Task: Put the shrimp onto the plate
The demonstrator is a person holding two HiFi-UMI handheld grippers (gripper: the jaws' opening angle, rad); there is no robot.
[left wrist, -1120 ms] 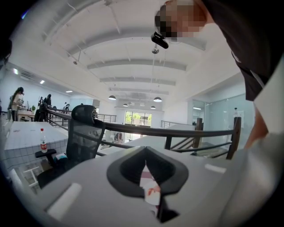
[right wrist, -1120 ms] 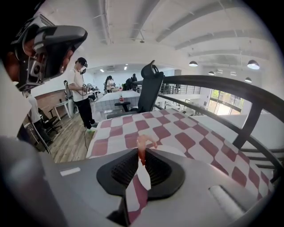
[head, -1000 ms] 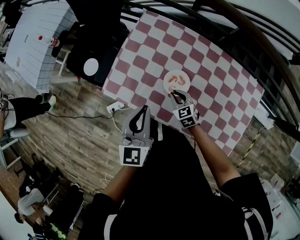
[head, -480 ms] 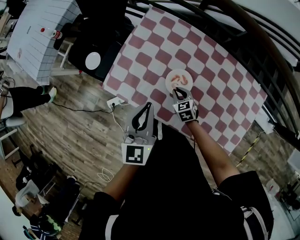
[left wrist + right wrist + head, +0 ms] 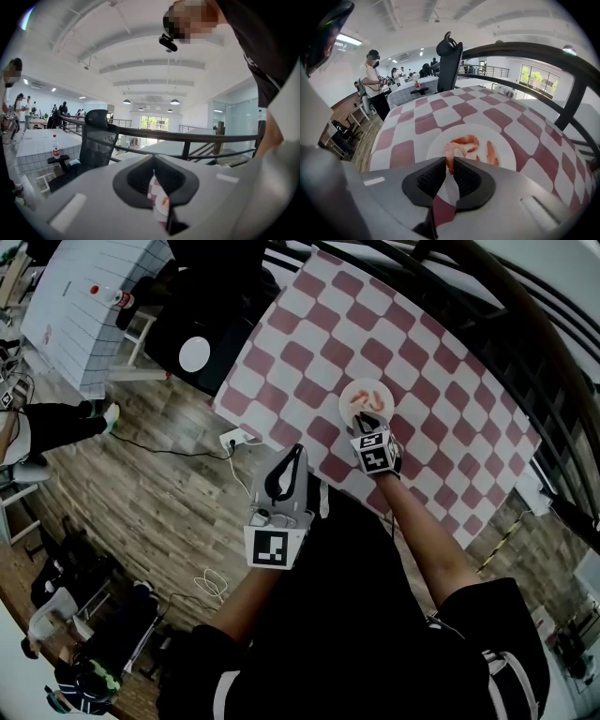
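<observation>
A white plate (image 5: 350, 393) (image 5: 506, 151) sits near the front edge of a table covered in red-and-white checked cloth (image 5: 427, 390). Pink shrimp (image 5: 369, 397) lie on it; in the right gripper view I see two resting ones (image 5: 468, 139) (image 5: 491, 153). My right gripper (image 5: 366, 420) (image 5: 450, 162) hangs over the plate's near rim, shut on the tail of a curled pale shrimp (image 5: 451, 150) that lies over the plate. My left gripper (image 5: 297, 454) (image 5: 153, 164) hovers off the table's front edge, shut with nothing in it.
A black railing (image 5: 525, 343) runs along the table's far side. A black office chair (image 5: 192, 329) stands at the table's left end. On the wooden floor lies a power strip (image 5: 234, 438) with cable. A white tiled table (image 5: 80, 310) and people are farther left.
My right gripper has edged forward, its tips now at the plate's near rim. The left gripper holds much the same place. The head view has shifted a little.
</observation>
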